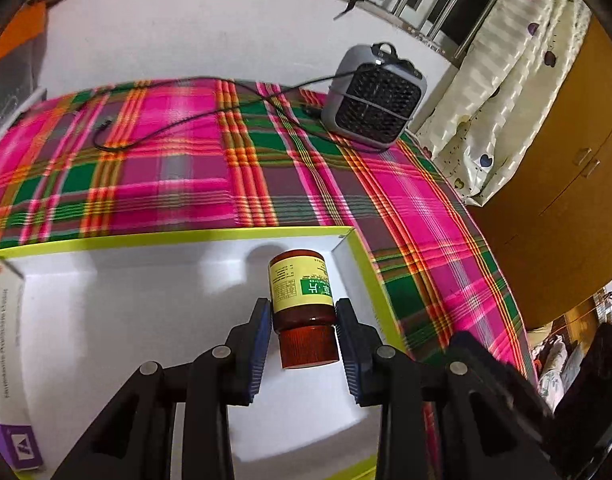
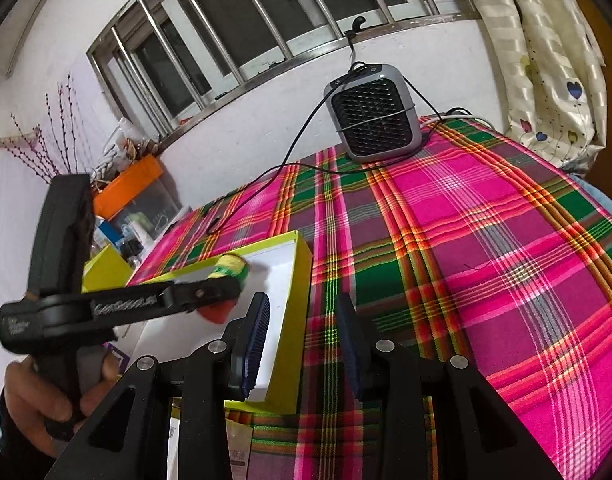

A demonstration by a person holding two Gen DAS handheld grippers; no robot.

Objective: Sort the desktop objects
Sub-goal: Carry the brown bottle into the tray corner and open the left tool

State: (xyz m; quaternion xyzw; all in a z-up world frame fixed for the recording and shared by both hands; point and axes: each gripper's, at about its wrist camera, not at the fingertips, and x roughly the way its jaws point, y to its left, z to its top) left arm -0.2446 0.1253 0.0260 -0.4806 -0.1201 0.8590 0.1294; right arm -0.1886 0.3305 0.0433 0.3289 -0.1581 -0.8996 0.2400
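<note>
Bottle [image 1: 302, 304], amber-brown with a yellow label and a ribbed reddish cap, held over the white floor of the lime-edged box [image 1: 146, 238], near that box's far right corner. Long axis running straight along the fingers: base away toward the box's far wall, cap back toward the wrist. Clamped at the shoulder just above the cap between the blue pads [image 1: 262, 336] of the left gripper [image 1: 304, 322], jaws narrowed to the bottle's width, touching on both sides. Whether resting on the box floor or hanging just above it: not clear from the left wrist view, though a shadow on the far wall suggests close. Seen from the right wrist only as a yellow-green and red blur [image 2: 226, 280] inside the same box, behind the left tool's arm. White and purple carton [image 1: 6, 360] lying at the box's left side, well apart. Right gripper [image 2: 304, 336] beside the box's right wall, over the plaid cloth [image 2: 486, 240], jaws spread wide and holding nothing. Grey fan heater [image 1: 374, 108] well beyond the box, at the cloth's far edge. Likely next: release by the left, already in place; no reach needed from the right.
</note>
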